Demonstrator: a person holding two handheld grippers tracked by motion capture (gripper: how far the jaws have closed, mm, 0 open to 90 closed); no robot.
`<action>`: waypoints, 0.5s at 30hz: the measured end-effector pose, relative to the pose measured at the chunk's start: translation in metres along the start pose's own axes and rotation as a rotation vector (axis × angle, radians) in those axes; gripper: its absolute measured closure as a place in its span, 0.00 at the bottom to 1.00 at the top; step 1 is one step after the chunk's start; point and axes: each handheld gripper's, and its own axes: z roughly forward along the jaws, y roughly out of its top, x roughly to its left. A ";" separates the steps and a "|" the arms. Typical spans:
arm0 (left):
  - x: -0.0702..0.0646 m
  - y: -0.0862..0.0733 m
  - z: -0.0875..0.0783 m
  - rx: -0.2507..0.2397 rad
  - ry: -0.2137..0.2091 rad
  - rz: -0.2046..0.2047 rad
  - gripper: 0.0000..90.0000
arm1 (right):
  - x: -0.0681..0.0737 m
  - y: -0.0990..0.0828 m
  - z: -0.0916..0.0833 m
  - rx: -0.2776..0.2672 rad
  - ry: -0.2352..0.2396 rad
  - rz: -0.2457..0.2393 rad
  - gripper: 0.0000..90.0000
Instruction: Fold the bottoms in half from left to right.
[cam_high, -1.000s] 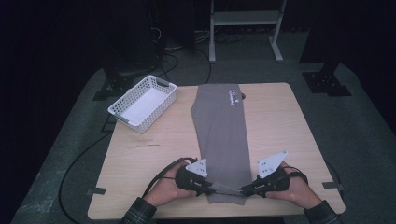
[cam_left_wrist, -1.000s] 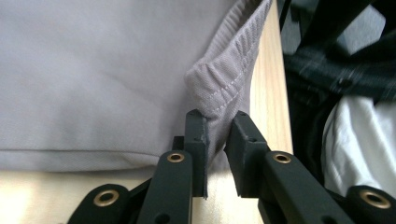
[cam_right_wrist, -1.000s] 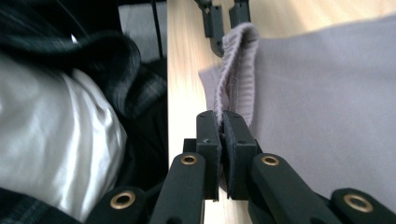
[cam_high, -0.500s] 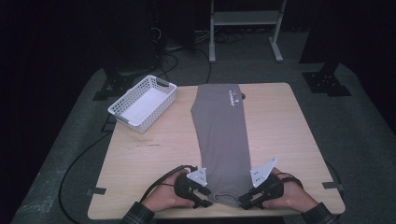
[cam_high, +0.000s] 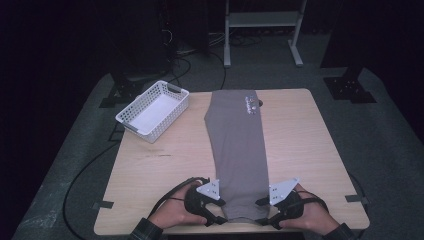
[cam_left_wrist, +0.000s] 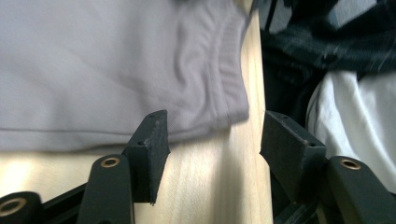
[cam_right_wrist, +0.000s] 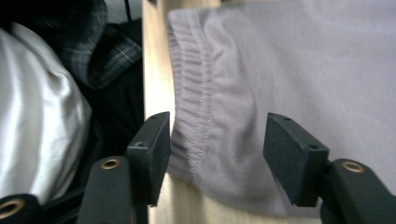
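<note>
Both tools (cam_high: 223, 214) (cam_high: 262, 215) just opened off the trousers (cam_high: 237, 145) (hem partly hidden)

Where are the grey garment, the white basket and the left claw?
grey garment (cam_high: 237, 145), high view, middle of the flat cloth.
white basket (cam_high: 134, 123), high view, near rim.
left claw (cam_left_wrist: 212, 151), left gripper view, midway between its fingertips, over bare table.
</note>
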 end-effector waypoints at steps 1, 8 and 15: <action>0.001 0.001 0.000 -0.012 0.008 -0.011 0.43 | -0.001 -0.001 0.002 0.006 -0.003 -0.010 0.44; 0.006 0.006 0.015 0.006 0.064 -0.032 0.42 | -0.003 0.000 -0.005 -0.049 -0.025 0.019 0.42; 0.004 0.005 0.024 0.050 0.079 -0.013 0.38 | -0.003 -0.004 0.009 0.007 -0.047 -0.007 0.44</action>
